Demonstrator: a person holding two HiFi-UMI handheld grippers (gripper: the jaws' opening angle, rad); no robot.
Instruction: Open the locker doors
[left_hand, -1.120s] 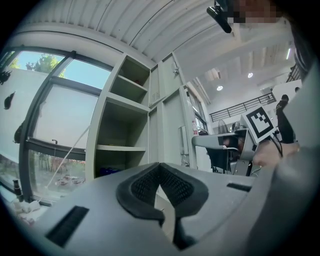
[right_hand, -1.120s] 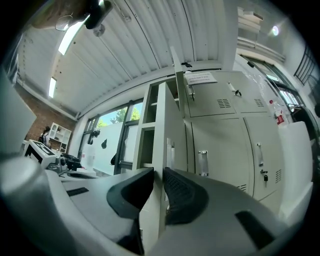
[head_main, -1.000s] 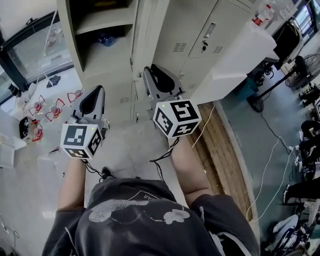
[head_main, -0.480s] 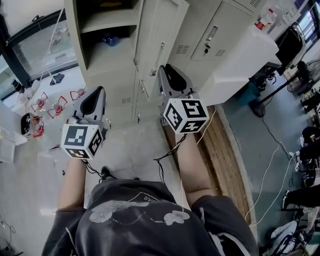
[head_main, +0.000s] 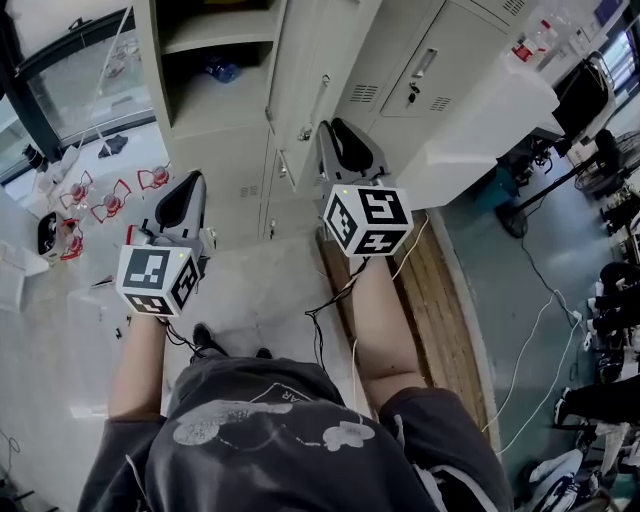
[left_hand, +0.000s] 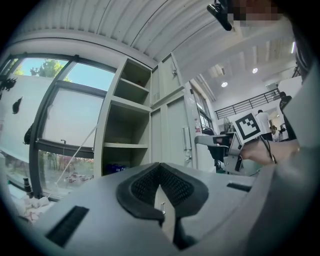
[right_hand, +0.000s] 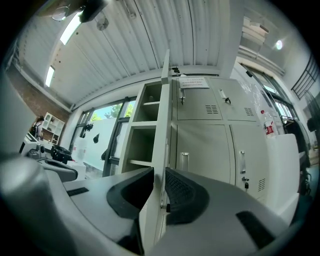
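Note:
A bank of pale grey lockers (head_main: 420, 70) stands before me. One tall door (head_main: 318, 70) on its left side is swung out, baring shelves (head_main: 205, 90). My right gripper (head_main: 335, 132) is shut on that door's free edge. In the right gripper view the door edge (right_hand: 161, 125) runs upright between the two pads of the right gripper (right_hand: 159, 182), with the open shelves (right_hand: 142, 135) to its left. My left gripper (head_main: 192, 187) hangs lower left, apart from the lockers. It is shut with nothing held, and its pads meet in the left gripper (left_hand: 161, 192) view.
Closed doors with handles and locks (right_hand: 240, 150) fill the bank's right side. A white cabinet (head_main: 480, 130) juts out at the right. A wooden board (head_main: 440, 300) and cables lie on the floor, red items (head_main: 110, 200) by the window, and a blue object (head_main: 222, 70) sits on a shelf.
My right gripper has shifted a little to the right with the door edge, and the door stands wider than a second ago. The left gripper has kept still.

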